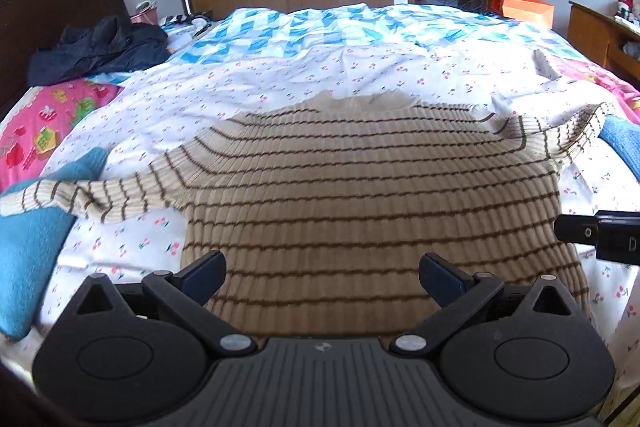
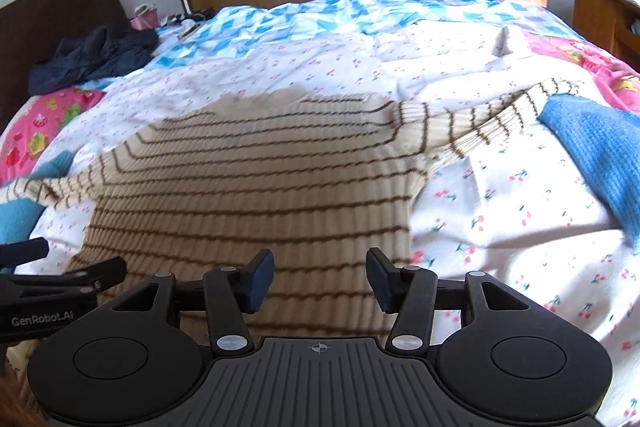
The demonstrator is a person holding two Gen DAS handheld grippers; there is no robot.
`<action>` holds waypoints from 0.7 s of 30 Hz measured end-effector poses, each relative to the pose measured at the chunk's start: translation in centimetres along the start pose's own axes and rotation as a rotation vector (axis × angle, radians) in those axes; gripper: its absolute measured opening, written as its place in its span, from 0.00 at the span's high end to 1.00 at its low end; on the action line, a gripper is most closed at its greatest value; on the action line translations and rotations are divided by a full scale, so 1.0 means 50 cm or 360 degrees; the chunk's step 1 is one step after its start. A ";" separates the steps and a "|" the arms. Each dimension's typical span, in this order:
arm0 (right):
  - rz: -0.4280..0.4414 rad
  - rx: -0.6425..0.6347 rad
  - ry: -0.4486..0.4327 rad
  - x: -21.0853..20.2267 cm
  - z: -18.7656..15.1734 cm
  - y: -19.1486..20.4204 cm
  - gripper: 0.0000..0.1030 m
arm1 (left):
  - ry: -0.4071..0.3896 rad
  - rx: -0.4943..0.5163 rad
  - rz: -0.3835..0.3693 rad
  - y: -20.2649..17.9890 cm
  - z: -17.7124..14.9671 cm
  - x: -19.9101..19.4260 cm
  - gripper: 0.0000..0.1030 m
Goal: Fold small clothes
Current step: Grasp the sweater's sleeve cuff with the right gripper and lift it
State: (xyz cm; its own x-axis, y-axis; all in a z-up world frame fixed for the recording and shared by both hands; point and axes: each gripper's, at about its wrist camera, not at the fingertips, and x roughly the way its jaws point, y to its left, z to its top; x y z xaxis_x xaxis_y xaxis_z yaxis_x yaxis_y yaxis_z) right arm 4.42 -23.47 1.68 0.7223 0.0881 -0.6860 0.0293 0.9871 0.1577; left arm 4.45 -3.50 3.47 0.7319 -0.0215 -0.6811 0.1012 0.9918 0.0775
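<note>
Your left gripper point(image 1: 322, 277) and right gripper point(image 2: 320, 281) both hang empty with jaws wide over the striped sweater point(image 1: 360, 195), a soft, stretchy knit best pinched at its hem corners.

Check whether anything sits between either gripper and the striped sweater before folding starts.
Nothing visible does. The striped sweater lies spread flat on the bed, directly beyond the open left gripper and open right gripper.

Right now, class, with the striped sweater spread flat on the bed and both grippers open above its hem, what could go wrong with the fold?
1. The striped sweater has sleeve ends lying on blue cloths; a sleeve fold might drag one along.
2. The left gripper and right gripper hover close together, so they might collide.
</note>
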 end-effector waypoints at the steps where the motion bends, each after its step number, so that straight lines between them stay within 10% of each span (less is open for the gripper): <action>1: -0.0016 0.0043 -0.0011 0.007 0.019 -0.024 0.51 | -0.0012 0.0015 -0.0024 -0.014 0.016 0.011 0.00; 21: -0.0423 0.0808 -0.0110 0.191 0.313 -0.488 0.55 | -0.0061 0.0055 -0.0370 -0.269 0.183 0.155 0.00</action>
State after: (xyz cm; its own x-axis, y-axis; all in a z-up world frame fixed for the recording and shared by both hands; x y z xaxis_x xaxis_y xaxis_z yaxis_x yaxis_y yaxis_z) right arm 21.42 -48.80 2.41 0.6876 -0.1801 -0.7034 0.5318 0.7845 0.3190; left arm 14.90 -18.14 3.82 0.7111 -0.2545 -0.6554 0.2928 0.9547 -0.0530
